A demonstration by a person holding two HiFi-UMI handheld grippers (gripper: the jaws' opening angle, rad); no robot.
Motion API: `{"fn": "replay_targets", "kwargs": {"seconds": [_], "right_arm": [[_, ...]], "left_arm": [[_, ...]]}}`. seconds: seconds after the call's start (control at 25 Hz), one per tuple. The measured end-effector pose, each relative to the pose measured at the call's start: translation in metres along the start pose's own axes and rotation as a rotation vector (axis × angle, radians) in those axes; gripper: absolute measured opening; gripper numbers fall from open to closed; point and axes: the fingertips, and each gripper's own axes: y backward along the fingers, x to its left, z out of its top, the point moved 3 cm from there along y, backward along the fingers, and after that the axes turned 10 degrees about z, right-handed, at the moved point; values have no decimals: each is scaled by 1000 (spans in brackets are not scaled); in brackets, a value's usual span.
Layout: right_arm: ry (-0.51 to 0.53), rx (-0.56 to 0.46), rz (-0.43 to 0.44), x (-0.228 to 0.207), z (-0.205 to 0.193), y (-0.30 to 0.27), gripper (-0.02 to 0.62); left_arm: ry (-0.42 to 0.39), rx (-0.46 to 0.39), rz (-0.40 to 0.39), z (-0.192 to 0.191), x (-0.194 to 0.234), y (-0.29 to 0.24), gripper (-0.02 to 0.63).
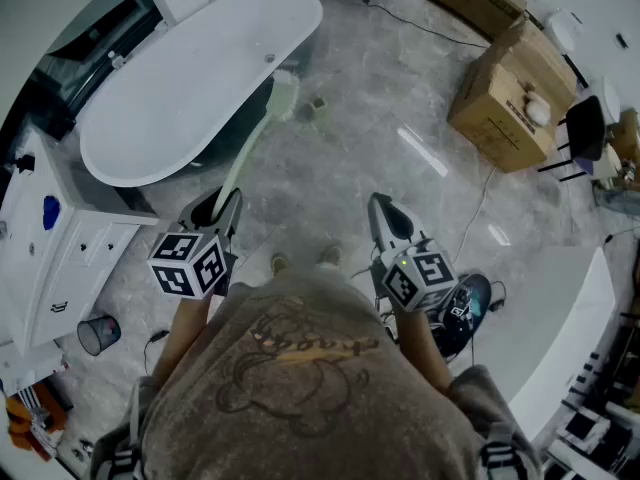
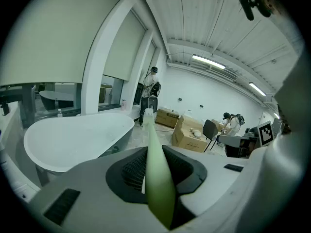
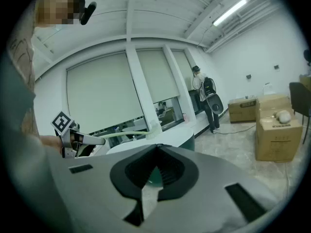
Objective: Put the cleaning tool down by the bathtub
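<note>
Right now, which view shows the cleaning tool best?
Head view: the whole cleaning tool shows, from the left hand-held gripper to its head near the bathtub. Left gripper view shows it end-on, foreshortened, clamped between the jaws. Right gripper view shows it small and far, side-on.

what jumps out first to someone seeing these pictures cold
The big white bathtub fills the upper left of the head view. Next comes the long pale green cleaning tool, clamped by its handle in the left gripper, with its head out beside the tub. Brown cardboard boxes stand at the upper right.
</note>
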Motion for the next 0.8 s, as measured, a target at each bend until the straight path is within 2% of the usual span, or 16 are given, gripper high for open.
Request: {"fn": "replay_targets", "kwargs": {"seconds": [0.44,0.6,0.8], "right_arm": [[0,9,37,-28,5,-6,-2],[-22,-2,31,-56,8,-3,0],[-7,-17,67,-93,20,-3,0]], "left_arm": [[-17,-10,-7,11,-35,-37,101],[-5,-35,3,15,-54,-59,101],[35,-78,22,25,-80,-88,101]]}}
